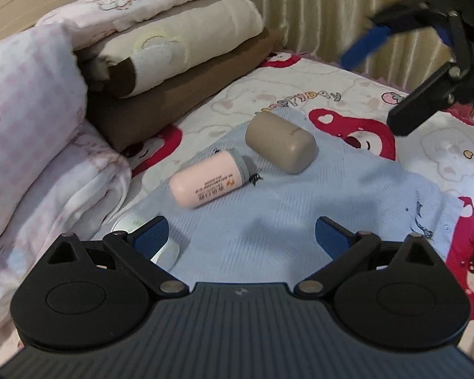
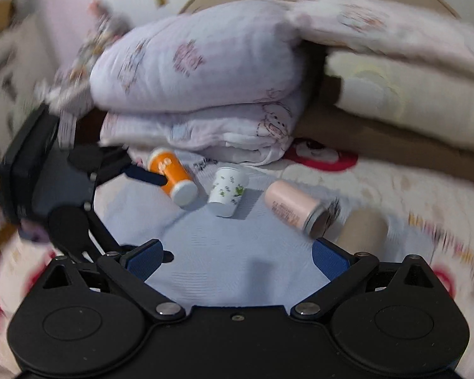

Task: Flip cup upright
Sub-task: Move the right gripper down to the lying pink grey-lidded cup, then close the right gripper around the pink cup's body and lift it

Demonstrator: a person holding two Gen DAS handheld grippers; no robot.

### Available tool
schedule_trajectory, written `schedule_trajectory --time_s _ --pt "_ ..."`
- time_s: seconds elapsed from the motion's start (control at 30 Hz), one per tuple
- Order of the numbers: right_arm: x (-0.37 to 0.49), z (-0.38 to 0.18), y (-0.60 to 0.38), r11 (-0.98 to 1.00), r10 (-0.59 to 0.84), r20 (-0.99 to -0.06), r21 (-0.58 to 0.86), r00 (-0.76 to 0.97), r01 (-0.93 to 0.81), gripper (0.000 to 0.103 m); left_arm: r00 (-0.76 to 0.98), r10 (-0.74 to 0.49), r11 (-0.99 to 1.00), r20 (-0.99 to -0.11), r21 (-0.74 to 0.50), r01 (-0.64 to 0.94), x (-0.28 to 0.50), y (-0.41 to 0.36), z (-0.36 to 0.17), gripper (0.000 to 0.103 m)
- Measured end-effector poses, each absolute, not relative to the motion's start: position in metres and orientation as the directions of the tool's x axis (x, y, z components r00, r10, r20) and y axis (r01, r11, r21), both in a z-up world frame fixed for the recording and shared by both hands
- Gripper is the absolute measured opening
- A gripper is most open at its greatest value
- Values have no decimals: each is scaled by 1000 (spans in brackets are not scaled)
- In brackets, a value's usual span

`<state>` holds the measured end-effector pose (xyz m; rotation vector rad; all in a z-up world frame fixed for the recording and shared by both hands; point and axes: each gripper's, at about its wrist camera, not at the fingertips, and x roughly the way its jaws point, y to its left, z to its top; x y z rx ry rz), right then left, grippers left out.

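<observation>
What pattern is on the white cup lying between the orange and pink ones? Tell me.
Small green and dark leaf-like prints on the white cup, clearest in the right wrist view.

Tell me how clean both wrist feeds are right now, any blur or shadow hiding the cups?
Left wrist view: mostly sharp; the pink cup and taupe cup lie clear on the blue cloth, only the right gripper is smeared. Right wrist view: heavy motion blur at the edges; the orange cup and white cup stay readable, soft shadows only, no glare.
</observation>
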<state>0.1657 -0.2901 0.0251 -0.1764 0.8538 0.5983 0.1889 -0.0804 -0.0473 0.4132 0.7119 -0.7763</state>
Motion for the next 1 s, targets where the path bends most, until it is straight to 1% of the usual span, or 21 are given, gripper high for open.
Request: schedule_trajectory --time_s 0.07,0.17,0.27,0.37,0.53,0.63,0.73,0.87,1.0 --pt "179 19 -284 753 427 -768 10 477 -658 102 503 -497 628 -707 107 771 202 -86 -59 99" --pt "199 5 -277 654 397 -801 -96 448 -751 97 494 -501 591 -711 136 795 219 -96 -71 99" --pt "223 -18 -267 580 333 -852 -152 403 -800 92 486 -497 550 -719 173 817 235 -103 -83 99" --pt "246 -42 -258 523 292 -881 -179 372 -834 89 483 -484 540 -730 185 821 252 -108 -95 98" --pt "269 -78 -239 402 214 -899 -275 381 -873 86 468 -507 600 -724 93 794 276 -97 -113 98" --pt "282 -95 -231 347 186 -906 -302 381 -888 82 479 -514 623 -712 74 779 282 -90 -121 96" --pt "293 -105 -224 305 167 -901 -338 400 -890 82 478 -517 613 -710 83 786 284 -88 -124 94" --pt "306 -118 -215 264 136 -908 -352 396 -898 78 468 -521 608 -713 74 790 287 -87 -126 92" --pt "319 -129 -205 247 112 -922 -336 372 -909 77 423 -555 619 -716 -15 785 294 -84 -129 91"
